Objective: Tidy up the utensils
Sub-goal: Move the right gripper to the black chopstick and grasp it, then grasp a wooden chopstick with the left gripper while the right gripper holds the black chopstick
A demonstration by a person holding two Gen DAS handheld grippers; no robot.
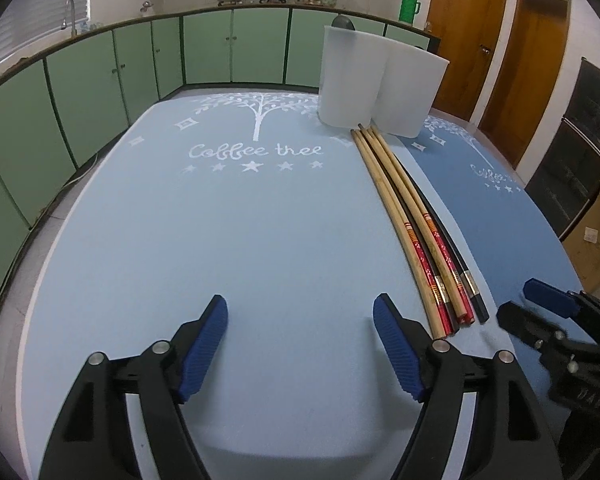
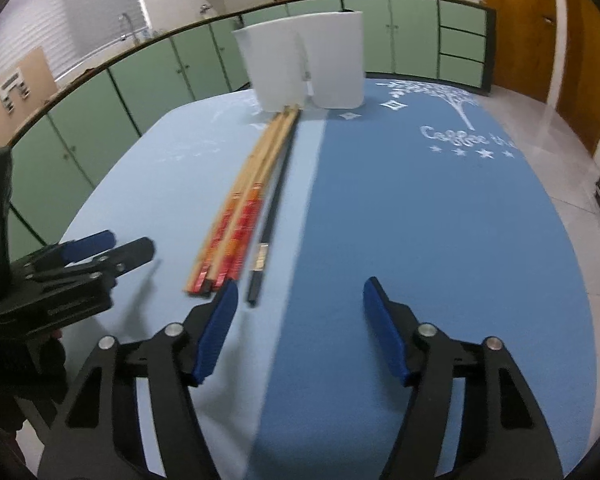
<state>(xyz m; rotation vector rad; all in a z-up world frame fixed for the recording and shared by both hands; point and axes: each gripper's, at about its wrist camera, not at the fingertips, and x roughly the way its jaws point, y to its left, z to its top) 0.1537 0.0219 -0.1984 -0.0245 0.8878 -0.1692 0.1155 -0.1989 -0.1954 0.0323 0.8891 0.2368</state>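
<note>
Several chopsticks (image 1: 410, 224) lie side by side on the light blue mat, some bamboo with red ends, some black. They also show in the right wrist view (image 2: 246, 204). Their tips point at a white two-compartment holder (image 1: 376, 80) at the table's far side, also in the right wrist view (image 2: 304, 66). My left gripper (image 1: 300, 344) is open and empty, left of the chopsticks' near ends. My right gripper (image 2: 298, 328) is open and empty, just right of those ends; its left pad (image 2: 216, 334) is close to the black chopstick.
A light blue mat (image 1: 220, 240) and a darker blue mat (image 2: 440, 240) cover the table. Green cabinets (image 1: 140, 64) ring the room, with brown doors (image 1: 500, 60) to the right. The right gripper shows in the left wrist view (image 1: 540, 312); the left gripper in the right wrist view (image 2: 100, 252).
</note>
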